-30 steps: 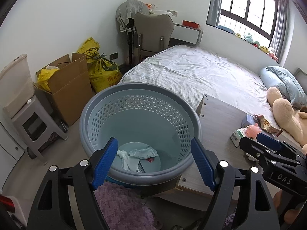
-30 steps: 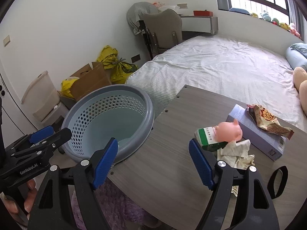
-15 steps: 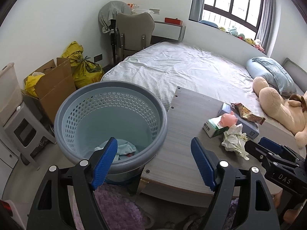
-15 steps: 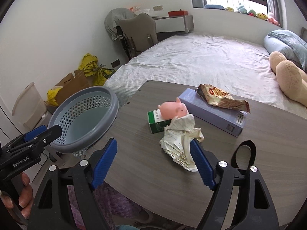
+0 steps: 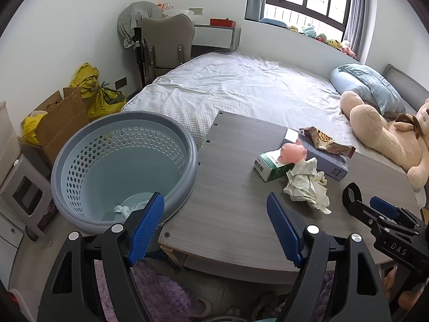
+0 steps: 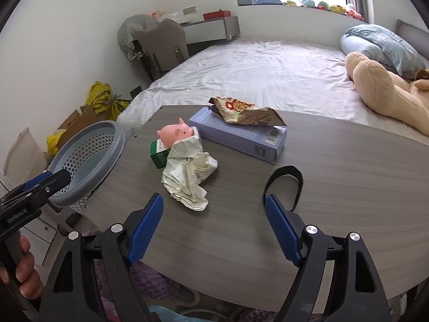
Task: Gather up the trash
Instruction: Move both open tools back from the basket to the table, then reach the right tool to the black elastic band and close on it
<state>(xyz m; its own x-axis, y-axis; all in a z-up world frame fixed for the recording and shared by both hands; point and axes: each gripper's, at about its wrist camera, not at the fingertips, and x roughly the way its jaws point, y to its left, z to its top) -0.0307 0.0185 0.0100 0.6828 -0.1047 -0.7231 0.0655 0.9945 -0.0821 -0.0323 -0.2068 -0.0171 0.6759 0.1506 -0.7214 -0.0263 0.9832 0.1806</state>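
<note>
We read "DAS" in pale letters on the black body of the right gripper [image 5: 380, 210], seen from the left wrist. The left gripper [image 6: 44, 181] carries "GenRobot.AI" on its black body, seen from the right wrist. The snack wrapper [image 6: 245, 111] shows large red characters we cannot make out. The purple box [image 6: 238, 136] bears a barcode, its digits too small. Print on the green box [image 6: 159, 157] is illegible.

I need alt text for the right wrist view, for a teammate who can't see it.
The open right gripper hangs empty over a grey wooden table, aimed at crumpled paper. Behind the paper are a pink pig toy on a green box and a snack wrapper on a lavender box. The blue basket is at left.
</note>
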